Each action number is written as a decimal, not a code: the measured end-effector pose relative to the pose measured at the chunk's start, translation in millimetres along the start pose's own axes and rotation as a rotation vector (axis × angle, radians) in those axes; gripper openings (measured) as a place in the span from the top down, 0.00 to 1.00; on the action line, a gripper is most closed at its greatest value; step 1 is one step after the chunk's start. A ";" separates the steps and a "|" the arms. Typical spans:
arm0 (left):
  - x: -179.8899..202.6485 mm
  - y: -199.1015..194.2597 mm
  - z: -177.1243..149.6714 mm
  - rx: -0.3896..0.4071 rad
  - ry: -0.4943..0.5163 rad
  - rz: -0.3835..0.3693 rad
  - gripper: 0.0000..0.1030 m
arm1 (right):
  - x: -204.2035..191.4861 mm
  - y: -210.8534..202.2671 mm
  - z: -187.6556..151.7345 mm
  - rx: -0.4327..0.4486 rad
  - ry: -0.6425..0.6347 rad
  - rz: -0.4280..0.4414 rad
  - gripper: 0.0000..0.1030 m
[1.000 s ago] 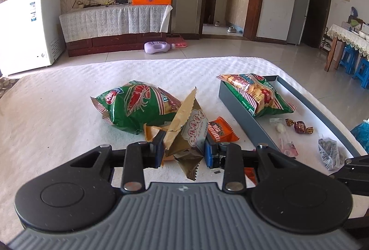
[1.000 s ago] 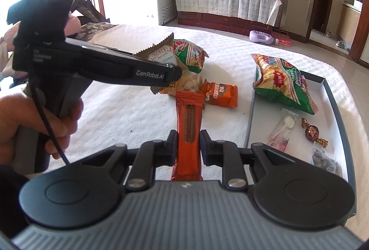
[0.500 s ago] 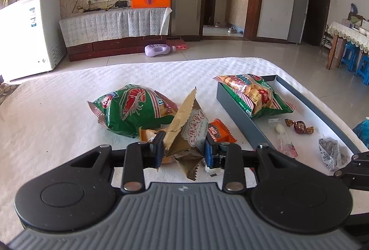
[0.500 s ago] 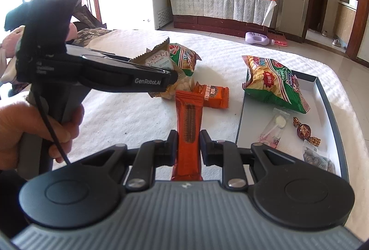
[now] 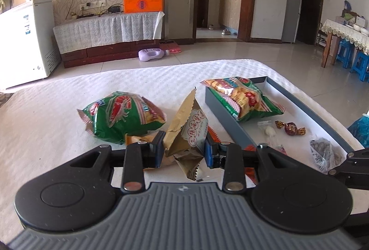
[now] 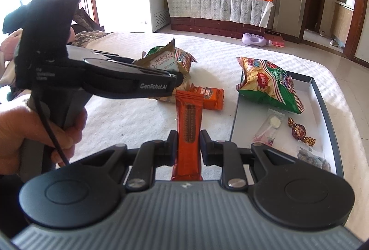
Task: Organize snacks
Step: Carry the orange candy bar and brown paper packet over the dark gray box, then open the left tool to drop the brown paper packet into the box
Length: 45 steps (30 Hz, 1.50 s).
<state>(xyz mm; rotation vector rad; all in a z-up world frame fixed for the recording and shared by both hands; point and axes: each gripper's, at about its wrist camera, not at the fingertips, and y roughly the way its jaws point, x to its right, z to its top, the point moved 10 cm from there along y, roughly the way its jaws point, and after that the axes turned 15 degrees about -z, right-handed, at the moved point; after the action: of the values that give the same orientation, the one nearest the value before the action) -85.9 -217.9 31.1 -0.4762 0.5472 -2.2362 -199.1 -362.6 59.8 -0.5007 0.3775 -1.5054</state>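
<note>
You are holding the left claw [image 5: 184, 149] clenched on a tan snack packet [image 5: 188, 129], which is standing up between the pads with its serrated top pointing upward. You are keeping the right claw [image 6: 188, 146] clamped on a long orange wafer bar [image 6: 189, 120], which is projecting forward from the pads. Both items are sitting over the near edge of the white quilted bed [image 5: 46, 116]. A green shrimp-chip bag [image 5: 122, 116] is lying near the middle of the bed, just beyond the tan packet. A grey tray [image 6: 322, 97] is resting along the bed's right edge, carrying a green crisp bag [image 6: 267, 84] at its far end and a wrapped candy [image 6: 298, 131] nearer you. Your left hand [image 6: 30, 134] is gripping the left handle.
</note>
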 end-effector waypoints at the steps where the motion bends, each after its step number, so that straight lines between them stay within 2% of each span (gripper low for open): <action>1: 3.1 0.7 0.7 0.000 0.003 -0.004 0.62 | 1.5 -0.2 0.1 0.000 0.003 -0.001 0.76; 25: 60.3 33.0 8.2 0.001 0.013 -0.107 0.62 | 51.2 -0.1 -12.5 -0.027 0.074 -0.072 0.76; 45: 95.3 71.1 1.2 -0.023 0.012 -0.172 0.62 | 86.7 9.4 -24.8 -0.073 0.132 -0.138 0.76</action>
<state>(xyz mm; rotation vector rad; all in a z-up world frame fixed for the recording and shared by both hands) -103.2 -333.7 10.5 -0.5401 0.5570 -2.3995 -200.8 -451.0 39.9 -0.4938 0.5109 -1.6685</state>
